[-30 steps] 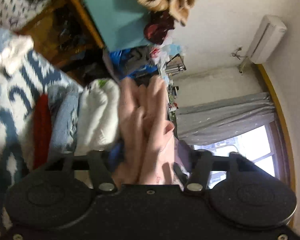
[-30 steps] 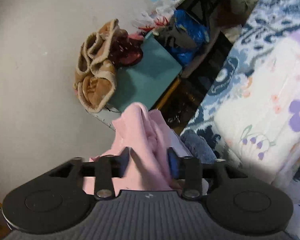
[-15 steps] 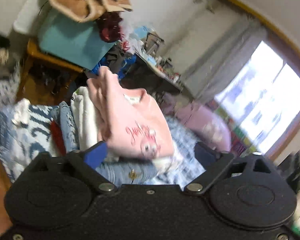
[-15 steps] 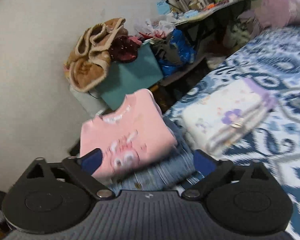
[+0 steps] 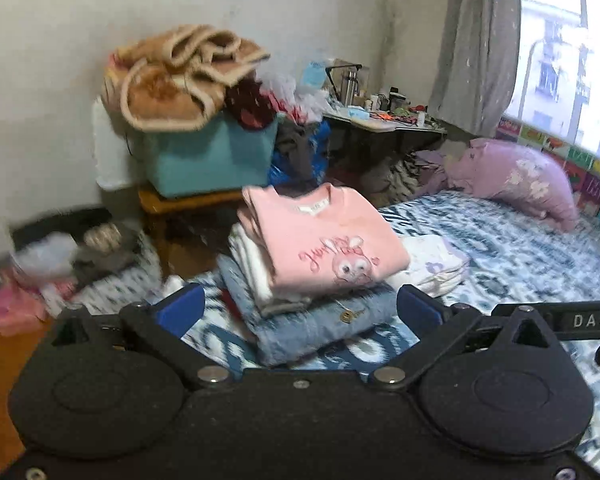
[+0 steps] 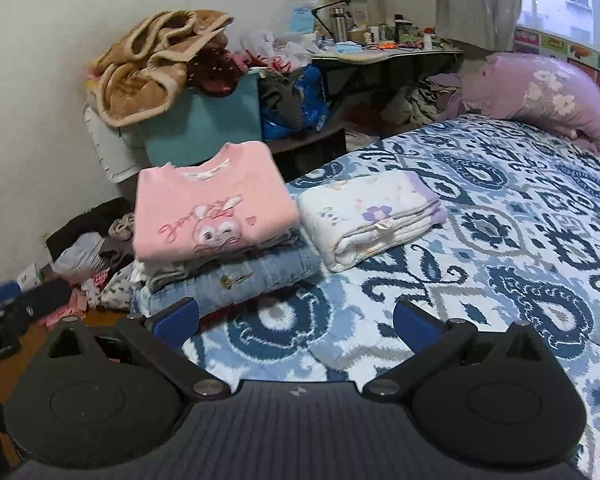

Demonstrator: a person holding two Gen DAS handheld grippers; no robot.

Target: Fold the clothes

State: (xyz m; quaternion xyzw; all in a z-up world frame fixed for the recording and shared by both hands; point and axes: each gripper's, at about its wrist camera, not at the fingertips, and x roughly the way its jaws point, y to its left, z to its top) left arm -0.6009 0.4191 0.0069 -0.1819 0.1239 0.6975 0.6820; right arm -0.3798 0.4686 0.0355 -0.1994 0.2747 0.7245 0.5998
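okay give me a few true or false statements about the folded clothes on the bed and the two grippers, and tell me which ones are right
1. The pink sweatshirt lies on top of the stack, above the folded denim. True.
2. The right gripper is clamped on the pink sweatshirt. False: its jaws stand wide apart with nothing between them, short of the stack.
3. A folded white floral garment lies on the bedspread beside the stack. True.
4. The left gripper holds a sleeve. False: it is open and holds nothing.
5. The purple pillow sits on top of the stack. False: it lies at the far end of the bed, near the window.
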